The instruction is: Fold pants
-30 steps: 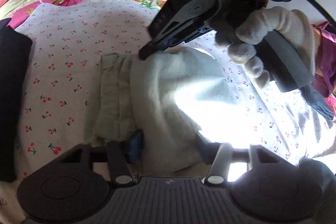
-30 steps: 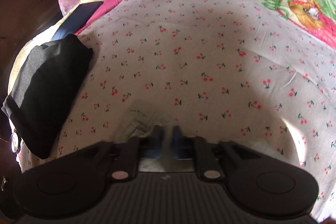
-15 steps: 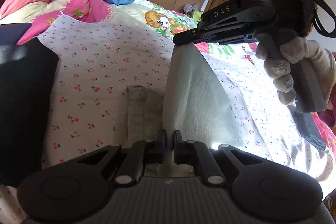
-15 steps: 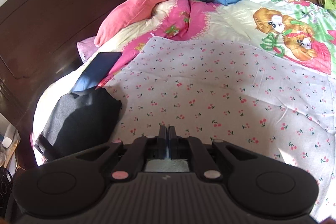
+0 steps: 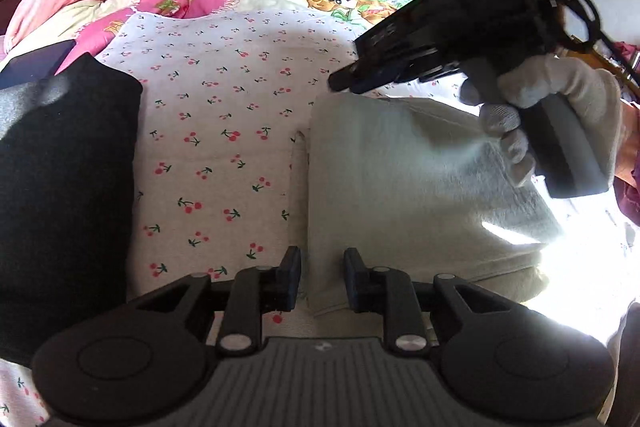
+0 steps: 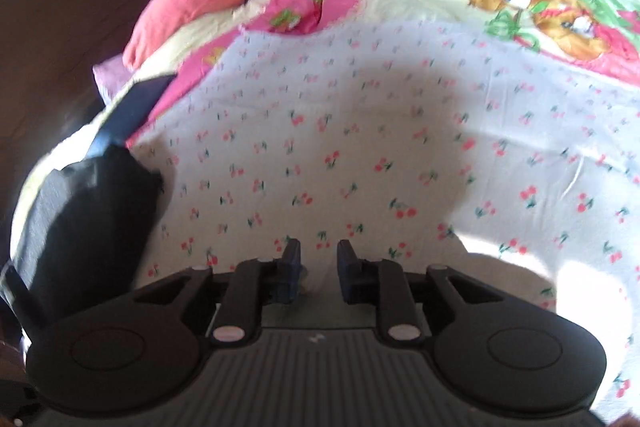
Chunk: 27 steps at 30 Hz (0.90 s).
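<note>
Lying off to the left of both sets of jaws, a folded black garment point(image 5: 60, 195), parked aside so the cherry-print sheet point(image 5: 224, 147) ahead of the jaws is free for folding. Opening now, the left gripper point(image 5: 322, 277), jaws narrowly parted, straddling the near edge of the pale pants point(image 5: 400, 187) without pressing it, probably letting the fold settle flat. Spreading rightward from those jaws, the folded pants, top layer doubled over, lower layer peeking out at the left edge. Hovering just past the pants' far corner, the right gripper point(image 5: 340, 83) in a gloved hand point(image 5: 560, 107), likewise opening, nothing between its jaws point(image 6: 318, 267), only sheet ahead.
</note>
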Each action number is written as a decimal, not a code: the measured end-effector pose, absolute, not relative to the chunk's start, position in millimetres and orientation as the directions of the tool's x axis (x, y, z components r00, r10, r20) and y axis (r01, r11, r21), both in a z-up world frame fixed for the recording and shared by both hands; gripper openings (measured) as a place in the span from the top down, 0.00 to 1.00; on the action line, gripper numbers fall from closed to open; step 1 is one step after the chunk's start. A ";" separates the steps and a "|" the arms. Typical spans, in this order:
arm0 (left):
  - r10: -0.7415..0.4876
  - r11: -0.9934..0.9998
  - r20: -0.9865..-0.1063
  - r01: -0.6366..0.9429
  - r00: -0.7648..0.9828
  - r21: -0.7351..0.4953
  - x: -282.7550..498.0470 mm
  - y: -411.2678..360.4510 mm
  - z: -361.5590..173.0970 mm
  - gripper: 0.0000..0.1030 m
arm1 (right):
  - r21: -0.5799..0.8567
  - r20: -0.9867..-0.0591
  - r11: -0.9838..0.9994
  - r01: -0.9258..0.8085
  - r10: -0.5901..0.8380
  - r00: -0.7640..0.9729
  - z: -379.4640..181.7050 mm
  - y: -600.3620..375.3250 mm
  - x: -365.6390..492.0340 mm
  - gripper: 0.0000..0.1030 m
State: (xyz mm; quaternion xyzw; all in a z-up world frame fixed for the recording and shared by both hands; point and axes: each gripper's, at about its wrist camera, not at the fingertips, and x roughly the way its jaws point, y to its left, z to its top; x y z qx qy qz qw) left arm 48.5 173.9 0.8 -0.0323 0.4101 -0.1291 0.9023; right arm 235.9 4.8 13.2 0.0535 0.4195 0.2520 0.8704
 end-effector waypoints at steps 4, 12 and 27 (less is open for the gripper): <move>-0.208 0.976 -0.690 0.189 0.693 -0.104 45.6 177.7 20.2 0.63 | 0.256 -0.623 0.890 -0.377 0.450 0.640 61.2 -44.5 207.2 0.74; -0.296 0.925 -0.718 0.377 0.631 -0.050 45.4 126.8 5.1 0.49 | 0.335 -0.754 0.926 -0.174 0.375 0.540 8.6 -110.6 165.4 0.67; -0.450 0.651 -0.669 0.730 0.592 0.208 0.4 15.9 -2.5 0.40 | 0.697 -0.616 0.716 0.048 0.563 0.551 -43.0 -162.1 181.9 0.75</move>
